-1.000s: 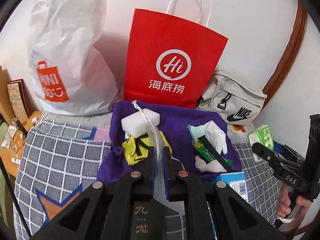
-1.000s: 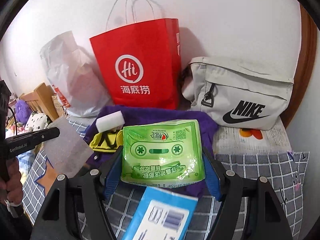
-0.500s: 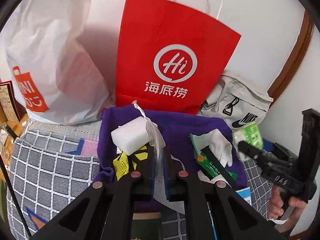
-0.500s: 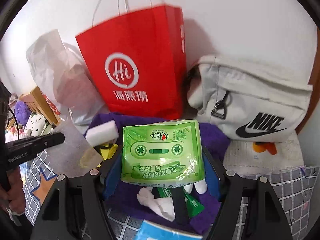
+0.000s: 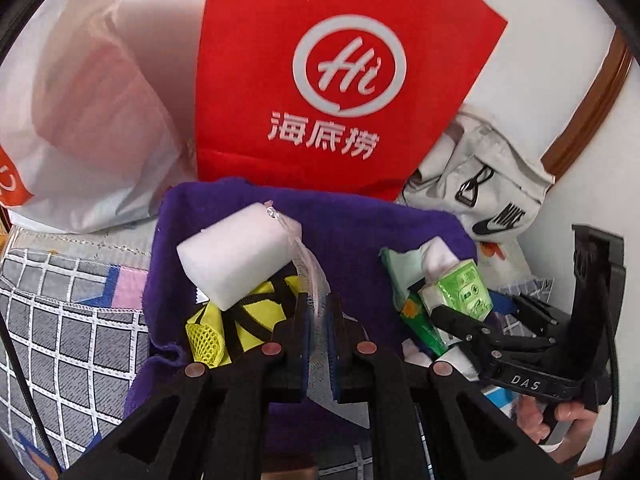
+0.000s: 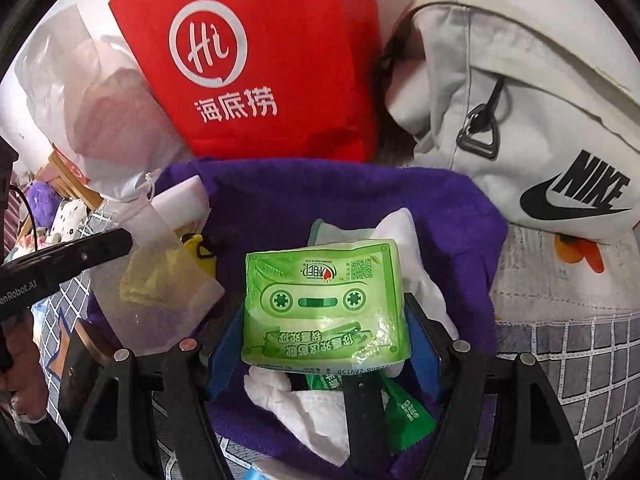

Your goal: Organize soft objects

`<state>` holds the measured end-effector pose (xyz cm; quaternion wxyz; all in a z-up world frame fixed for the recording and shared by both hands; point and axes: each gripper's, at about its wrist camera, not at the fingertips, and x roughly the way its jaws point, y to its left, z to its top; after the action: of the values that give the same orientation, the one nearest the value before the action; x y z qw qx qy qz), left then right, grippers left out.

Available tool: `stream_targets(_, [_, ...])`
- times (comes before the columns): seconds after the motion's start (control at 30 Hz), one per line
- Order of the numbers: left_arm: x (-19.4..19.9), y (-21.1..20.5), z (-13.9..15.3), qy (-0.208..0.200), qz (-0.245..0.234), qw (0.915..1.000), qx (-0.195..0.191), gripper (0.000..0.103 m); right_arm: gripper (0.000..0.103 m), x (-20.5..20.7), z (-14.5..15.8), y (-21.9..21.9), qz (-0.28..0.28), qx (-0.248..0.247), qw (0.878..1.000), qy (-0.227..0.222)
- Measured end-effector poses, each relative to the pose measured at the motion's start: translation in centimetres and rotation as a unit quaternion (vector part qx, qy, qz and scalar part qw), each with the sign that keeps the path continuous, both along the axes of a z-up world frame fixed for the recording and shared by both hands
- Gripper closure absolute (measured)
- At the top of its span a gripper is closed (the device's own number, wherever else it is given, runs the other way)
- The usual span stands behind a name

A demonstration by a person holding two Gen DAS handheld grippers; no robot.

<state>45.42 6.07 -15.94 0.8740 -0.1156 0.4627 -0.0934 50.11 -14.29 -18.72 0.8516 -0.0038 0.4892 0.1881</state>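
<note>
Fingers of the right gripper are clamped across the short sides of the green tissue pack, held just above the white tissues on the near right of the purple cloth. Those of the left gripper are pinched together on a sheer mesh pouch, hanging over the yellow item and white sponge on the cloth's left, so each load seems to need only a short drop

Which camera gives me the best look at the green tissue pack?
The right wrist view: the green tissue pack faces the lens, clamped in the right gripper, print readable. The left wrist view shows it small, side-on at the right.
</note>
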Motion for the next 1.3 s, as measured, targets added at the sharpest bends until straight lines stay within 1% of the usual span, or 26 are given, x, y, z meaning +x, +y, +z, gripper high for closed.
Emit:
stream_targets(0.13, [0.5,-0.1,-0.9,0.014,0.0,0.9999,0.004,0.095,0.03,0.1,-0.4,0.6,0.008,-0.008,1.0,0.002])
stream_targets(0.27, [0.7,-0.2,-1.4,0.018,0.003,0.9997,0.014,0.095,0.03,0.4,-0.9,0.9,0.011,-0.01,1.0,0.012])
stream_targets(0.3, [0.8,-0.3,-1.4,0.018,0.004,0.9997,0.015,0.094,0.028,0.5,-0.9,0.9,0.01,-0.009,1.0,0.013])
stream_targets(0.37, [0.8,-0.3,-1.2,0.015,0.003,0.9997,0.017,0.089,0.023,0.6,-0.8,0.9,0.004,-0.007,1.0,0.01])
stream_targets(0.4, [0.7,-0.3,-1.1,0.012,0.002,0.9997,0.019,0.083,0.021,0.5,-0.6,0.8,0.002,-0.005,1.0,0.007])
stream_targets(0.43, [0.6,-0.3,-1.0,0.008,0.002,0.9997,0.023,0.074,0.02,0.4,-0.5,0.7,0.001,-0.001,1.0,0.007])
stream_targets(0.47, [0.5,-0.3,-0.8,0.003,0.005,0.9996,0.029,0.07,0.018,0.4,-0.4,0.7,-0.001,0.005,1.0,0.008])
stream_targets(0.53, [0.4,-0.1,-0.4,-0.003,0.012,0.9993,0.035,0.058,0.017,0.1,-0.1,0.5,0.001,0.01,1.0,0.008])
stream_targets(0.6, [0.3,0.1,0.0,-0.006,0.015,0.9993,0.035,0.052,0.017,-0.1,0.2,0.6,0.004,0.008,1.0,0.007])
stream_targets(0.63, [0.2,0.2,0.2,-0.008,0.017,0.9992,0.034,0.052,0.017,-0.2,0.4,0.6,0.003,0.005,1.0,0.004])
stream_targets(0.8, [-0.8,0.3,1.8,-0.007,0.019,0.9989,0.041,0.051,0.017,-1.2,2.6,0.7,-0.002,0.012,1.0,-0.017])
stream_targets(0.9, [-1.9,0.3,2.9,-0.008,0.021,0.9986,0.048,0.046,0.017,-2.2,4.4,0.7,-0.006,0.016,0.999,-0.029])
stream_targets(0.97, [-3.2,0.2,3.9,-0.014,0.02,0.9985,0.048,0.044,0.017,-3.1,5.6,0.5,-0.009,0.018,0.999,-0.035])
stream_targets(1.03, [-4.5,0.1,4.9,-0.021,0.022,0.9982,0.052,0.04,0.017,-4.5,6.9,0.2,-0.014,0.019,0.999,-0.043])
stream_targets(1.1, [-6.0,0.0,6.0,-0.03,0.021,0.9978,0.055,0.039,0.017,-6.2,8.3,-0.2,-0.019,0.02,0.998,-0.054])
stream_targets(1.17, [-7.9,-0.3,7.1,-0.039,0.024,0.9972,0.059,0.038,0.017,-7.9,9.2,-0.4,-0.019,0.023,0.998,-0.062])
stream_targets(1.3, [-11.4,-0.6,8.7,-0.05,0.03,0.9963,0.063,0.033,0.017,-11.9,10.9,-0.8,-0.025,0.021,0.997,-0.075])
